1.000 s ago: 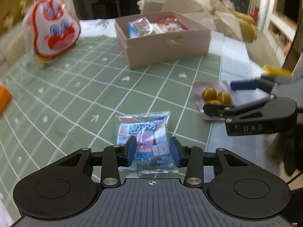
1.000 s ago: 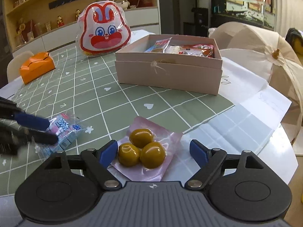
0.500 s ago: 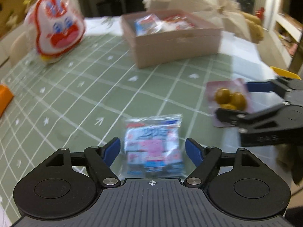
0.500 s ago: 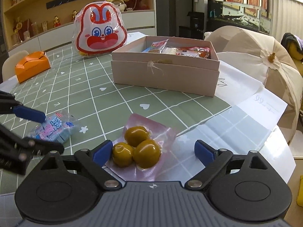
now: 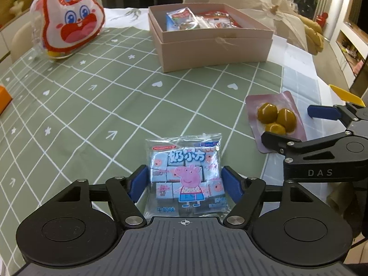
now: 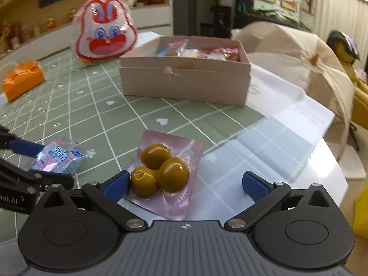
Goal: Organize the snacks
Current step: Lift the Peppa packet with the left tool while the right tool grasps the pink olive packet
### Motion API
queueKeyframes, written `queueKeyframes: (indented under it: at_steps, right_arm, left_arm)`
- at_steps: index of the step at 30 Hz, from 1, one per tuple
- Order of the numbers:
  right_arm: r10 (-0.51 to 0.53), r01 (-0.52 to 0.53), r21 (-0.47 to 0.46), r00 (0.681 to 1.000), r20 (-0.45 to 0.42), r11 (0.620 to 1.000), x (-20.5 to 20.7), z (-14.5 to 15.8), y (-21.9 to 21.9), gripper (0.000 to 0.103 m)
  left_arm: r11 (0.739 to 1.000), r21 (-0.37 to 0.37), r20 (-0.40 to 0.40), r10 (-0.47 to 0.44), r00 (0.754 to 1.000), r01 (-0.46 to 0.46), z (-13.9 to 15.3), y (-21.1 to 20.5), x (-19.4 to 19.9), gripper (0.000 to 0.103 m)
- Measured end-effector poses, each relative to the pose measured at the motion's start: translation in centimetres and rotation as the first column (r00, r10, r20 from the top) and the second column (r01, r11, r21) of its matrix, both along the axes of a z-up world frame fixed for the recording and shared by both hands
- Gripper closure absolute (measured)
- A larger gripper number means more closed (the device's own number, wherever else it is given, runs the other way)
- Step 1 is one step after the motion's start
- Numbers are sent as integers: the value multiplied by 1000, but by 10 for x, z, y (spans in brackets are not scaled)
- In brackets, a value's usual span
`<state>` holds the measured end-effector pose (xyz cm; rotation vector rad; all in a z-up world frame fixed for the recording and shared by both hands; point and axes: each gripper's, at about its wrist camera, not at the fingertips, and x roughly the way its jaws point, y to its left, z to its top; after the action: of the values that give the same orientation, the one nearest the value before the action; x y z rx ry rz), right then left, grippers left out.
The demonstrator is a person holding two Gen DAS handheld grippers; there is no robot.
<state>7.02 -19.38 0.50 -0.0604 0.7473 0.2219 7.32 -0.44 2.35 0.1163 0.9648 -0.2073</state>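
Orange box: far left edge of the table; not part of this step.
Bunny bag: stands at the back left of the table, just left of the pink box.
Left gripper: its jaws are closing, one blue pad on each side of the candy pack; the pads look very near the wrapper, but I think they are not pressing yet.
Candy pack: lies flat near the front edge of the table, on the green cloth, with the pig picture facing up.
Pink box: open, at the back middle of the table; other snacks already lie inside; both loose packs should end up here, I think.
Olive pack: lies flat near the front right edge, where the green cloth meets the white part of the table.
Right gripper: its jaws are opening and stand wide apart; the pack lies between them, close to the left pad, with a big gap on the right.
How to do it well: squeeze the candy pack gently by its sides so it does not slip or crush; slide the right gripper over so the olive pack sits in the middle; pinch the flat edge, not the round olives; lift each pack clear of the box wall before dropping it in.
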Motion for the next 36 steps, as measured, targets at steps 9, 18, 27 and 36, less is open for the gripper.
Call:
queueKeyframes:
  at_steps: [9,18,27,36]
  right_arm:
    - [14,-15,-7,1000,-15,1000,-1,0,0,0]
    - [56,-56,-2,998,34,998,-14,-3,-33,1]
    - [143,-144,42,989,22,989,-21,1,-21,6]
    - [188,-188,1,982,27,982,3,1,-3,11]
  left_arm:
    - [998,-32,14,47,999,-46,2,3,-10,35]
    - [996,-53,6,68,998,-68,3,-6,-23,37]
    - [995,-55,13,89,996,-88,2,-7,-24,36]
    - [994,-67,19,84,996,-82,2,-5,-26,36]
